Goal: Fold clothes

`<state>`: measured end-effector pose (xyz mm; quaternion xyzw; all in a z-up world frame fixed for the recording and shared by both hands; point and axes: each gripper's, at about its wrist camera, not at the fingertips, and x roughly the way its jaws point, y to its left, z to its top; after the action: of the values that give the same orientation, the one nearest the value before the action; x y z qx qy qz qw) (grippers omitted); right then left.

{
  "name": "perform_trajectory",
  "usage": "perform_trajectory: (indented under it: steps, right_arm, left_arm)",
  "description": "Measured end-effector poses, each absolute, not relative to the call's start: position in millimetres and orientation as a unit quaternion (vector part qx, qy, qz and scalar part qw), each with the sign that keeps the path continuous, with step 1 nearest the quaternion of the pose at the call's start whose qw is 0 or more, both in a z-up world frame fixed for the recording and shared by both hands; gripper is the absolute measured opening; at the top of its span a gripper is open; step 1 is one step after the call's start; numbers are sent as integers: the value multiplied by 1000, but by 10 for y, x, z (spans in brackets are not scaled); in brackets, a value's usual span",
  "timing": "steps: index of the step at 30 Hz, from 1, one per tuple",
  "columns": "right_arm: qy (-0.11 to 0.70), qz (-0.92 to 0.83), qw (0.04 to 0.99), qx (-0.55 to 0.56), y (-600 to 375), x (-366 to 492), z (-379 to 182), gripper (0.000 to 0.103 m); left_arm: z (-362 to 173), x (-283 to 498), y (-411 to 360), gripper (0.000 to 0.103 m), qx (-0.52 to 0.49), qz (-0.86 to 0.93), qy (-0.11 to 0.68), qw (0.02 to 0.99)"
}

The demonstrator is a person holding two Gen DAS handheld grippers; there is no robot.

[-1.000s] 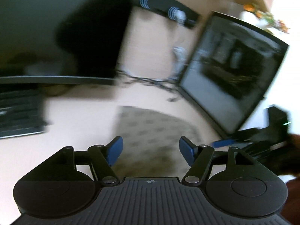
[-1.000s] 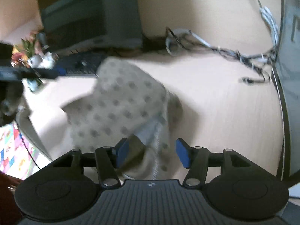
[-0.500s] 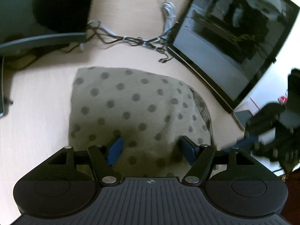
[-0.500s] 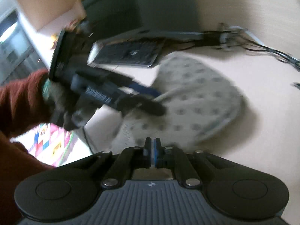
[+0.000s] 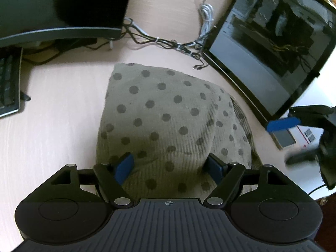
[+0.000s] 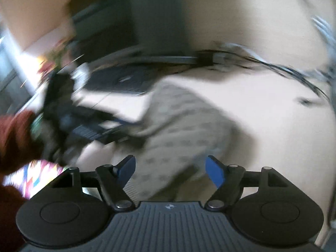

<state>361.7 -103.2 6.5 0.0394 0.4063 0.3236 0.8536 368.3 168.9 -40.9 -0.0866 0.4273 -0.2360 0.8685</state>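
An olive-green garment with dark dots [image 5: 166, 121] lies folded in a mound on the pale wooden desk [image 5: 58, 109]. My left gripper [image 5: 171, 167] is open, its blue fingers straddling the garment's near edge. In the blurred right wrist view the same garment [image 6: 184, 121] lies ahead, and my right gripper [image 6: 170, 169] is open and empty over its near end. The right gripper also shows at the right edge of the left wrist view [image 5: 281, 124]. The left gripper appears blurred in the right wrist view [image 6: 88, 121], beside a red sleeve [image 6: 14, 136].
A dark monitor [image 5: 271, 48] leans at the right, another monitor [image 5: 63, 6] stands at the back left. A tangle of cables [image 5: 168, 42] runs between them. A keyboard [image 5: 8, 84] lies at the left edge. A small card and box [image 5: 294, 136] sit at the right.
My right gripper has opened from shut and swung back toward the garment. My left gripper has moved a little closer over the garment's near edge, still open.
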Motion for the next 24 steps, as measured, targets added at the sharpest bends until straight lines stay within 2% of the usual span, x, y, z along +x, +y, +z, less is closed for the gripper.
perform_trajectory:
  steps: [3, 4, 5, 7, 9, 13, 18, 21, 24]
  right_arm:
    - [425, 272, 858, 93, -1099, 3850, -150, 74]
    - [429, 260, 859, 102, -1097, 3922, -223, 72]
    - [436, 245, 860, 99, -1071, 4013, -307, 64]
    - [444, 232, 862, 77, -979, 4221, -445, 63]
    - [444, 228, 865, 51, -871, 4421, -546, 75]
    - [397, 236, 886, -41, -573, 4745, -508, 81]
    - [371, 233, 890, -123, -326, 5065, -438, 100]
    - [361, 239, 891, -135, -351, 5063, -313, 103]
    - [344, 265, 895, -103, -524, 4898, -145, 103]
  left_arm:
    - [-484, 3724, 1648, 85, -95, -223, 442, 864]
    - [-505, 3730, 1628, 85, -97, -219, 446, 862]
    - [-513, 3729, 1610, 85, -99, -215, 448, 862]
    - [-518, 3721, 1585, 84, -103, -207, 449, 863]
    - [-523, 3713, 1579, 84, -112, -197, 452, 863]
    - [-534, 3712, 1489, 82, -147, -194, 452, 858]
    - [-514, 3708, 1236, 82, -148, -210, 448, 857]
    - [-400, 3673, 1231, 81, -148, -212, 435, 863]
    - [-81, 3601, 1464, 82, -187, -226, 381, 877]
